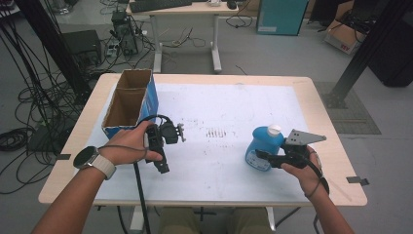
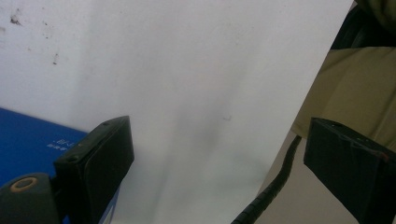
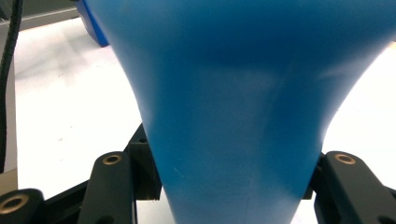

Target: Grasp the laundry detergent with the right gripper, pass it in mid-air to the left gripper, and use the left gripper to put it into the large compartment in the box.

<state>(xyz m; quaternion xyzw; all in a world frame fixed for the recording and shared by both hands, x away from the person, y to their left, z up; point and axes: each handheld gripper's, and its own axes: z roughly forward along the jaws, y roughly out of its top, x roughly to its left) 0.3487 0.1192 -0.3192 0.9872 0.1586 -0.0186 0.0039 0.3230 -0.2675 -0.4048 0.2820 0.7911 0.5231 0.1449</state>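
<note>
so the right tool [image 1: 265, 157] has its jaws clamped on the blue bottle [image 1: 264, 146], gripping it around the narrower part. in the right gripper view the blue plastic [image 3: 238, 116] sits wedged between both black jaws, pressing on each side. the bottle with its white cap [image 1: 274, 129] is at the right half of the worktop [image 1: 321, 97], tilted a bit; can't tell if its base still touches the white mat or is just off it

the left tool [image 1: 160, 158] is over by the near corner of the open cardboard box [image 1: 127, 105], jaws spread wide with nothing between them. in the left gripper view there's bare mat in the gap, plus a bit of the box's blue side [image 2: 28, 140] at the left

my read: the grab step is done and the carry is up next. the box with its two empty compartments looks like the obvious destination, so the next move probably calls for lifting the bottle clear, swinging it across to the left and lowering it in upright without clipping the cardboard rim. the left tool may need to steady the box or get out of the way

labels: there's a round pale label low on the bottle [image 1: 254, 160] and some small white print on the box, both too blurry to read
</note>
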